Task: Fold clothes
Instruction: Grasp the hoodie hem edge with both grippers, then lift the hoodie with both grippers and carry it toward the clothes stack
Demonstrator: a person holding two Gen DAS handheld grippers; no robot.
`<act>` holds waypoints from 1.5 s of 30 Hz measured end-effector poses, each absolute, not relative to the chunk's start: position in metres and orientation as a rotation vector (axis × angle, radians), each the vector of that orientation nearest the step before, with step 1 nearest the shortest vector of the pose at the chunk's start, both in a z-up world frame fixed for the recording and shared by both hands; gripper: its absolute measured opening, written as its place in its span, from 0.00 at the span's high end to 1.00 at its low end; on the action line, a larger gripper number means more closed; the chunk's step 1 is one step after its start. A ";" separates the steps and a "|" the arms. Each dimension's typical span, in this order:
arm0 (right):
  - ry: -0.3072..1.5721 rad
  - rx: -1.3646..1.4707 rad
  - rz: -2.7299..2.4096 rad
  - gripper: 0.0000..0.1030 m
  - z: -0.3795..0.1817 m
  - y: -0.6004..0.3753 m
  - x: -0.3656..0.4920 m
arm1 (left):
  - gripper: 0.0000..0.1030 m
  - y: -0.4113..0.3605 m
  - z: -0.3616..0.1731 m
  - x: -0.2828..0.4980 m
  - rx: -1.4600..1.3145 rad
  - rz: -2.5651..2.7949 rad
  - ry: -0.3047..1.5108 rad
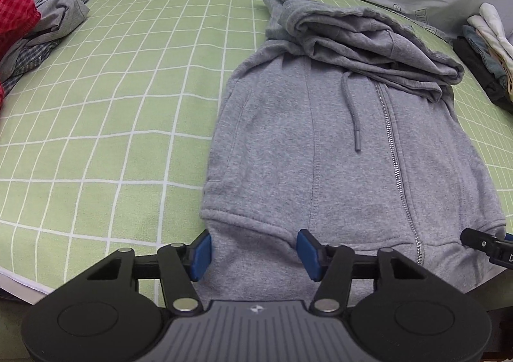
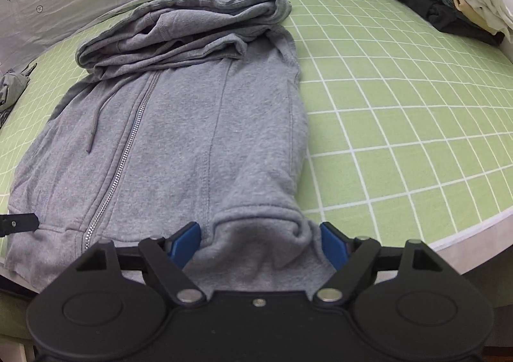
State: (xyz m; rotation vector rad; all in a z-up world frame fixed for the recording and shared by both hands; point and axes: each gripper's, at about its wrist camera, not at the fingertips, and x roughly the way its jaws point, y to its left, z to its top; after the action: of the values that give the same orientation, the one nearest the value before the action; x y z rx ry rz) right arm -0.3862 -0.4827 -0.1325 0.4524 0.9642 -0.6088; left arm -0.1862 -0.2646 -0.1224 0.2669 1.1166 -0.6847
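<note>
Already narrowed, the grey zip hoodie [image 1: 336, 150] is laid zipper-up on the green grid bed sheet [image 1: 112, 137], hood and sleeves bunched at the far end so the hem can be lifted over. Left claw [image 1: 253, 254] is set half-open astride the left hem corner; right claw [image 2: 259, 246] stands wider astride the right corner. Pad contact cannot be confirmed. Both are pitched steeply down from the near edge. Folded stack [image 2: 449, 0] is kept aside.
</note>
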 end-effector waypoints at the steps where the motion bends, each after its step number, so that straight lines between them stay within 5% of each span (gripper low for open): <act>1: 0.959 0.455 -0.600 0.32 -0.131 -0.481 -0.386 | 0.67 -0.264 -0.123 -0.186 0.248 -0.701 1.128; 3: 0.941 0.483 -0.567 0.63 -0.127 -0.480 -0.386 | 0.83 -0.265 -0.122 -0.185 0.213 -0.711 1.150; 4: 0.931 0.502 -0.548 0.72 -0.125 -0.479 -0.386 | 0.84 -0.266 -0.121 -0.184 0.196 -0.715 1.161; 8: 0.884 0.470 -0.525 0.80 -0.107 -0.476 -0.380 | 0.86 -0.272 -0.107 -0.184 0.190 -0.751 1.137; 28: 0.556 0.517 -0.550 0.82 -0.028 -0.579 -0.309 | 0.87 -0.358 -0.013 -0.093 -0.049 -0.807 0.898; 45: 0.637 0.685 -0.599 0.72 -0.078 -0.704 -0.177 | 0.80 -0.453 -0.089 0.063 -0.189 -0.695 1.117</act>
State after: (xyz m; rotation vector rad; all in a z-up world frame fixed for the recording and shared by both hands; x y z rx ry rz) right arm -0.1770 -0.7039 -0.0782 0.6847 0.6374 -0.5992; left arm 0.0634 -0.4530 -0.0890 -0.1888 1.1166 -0.6945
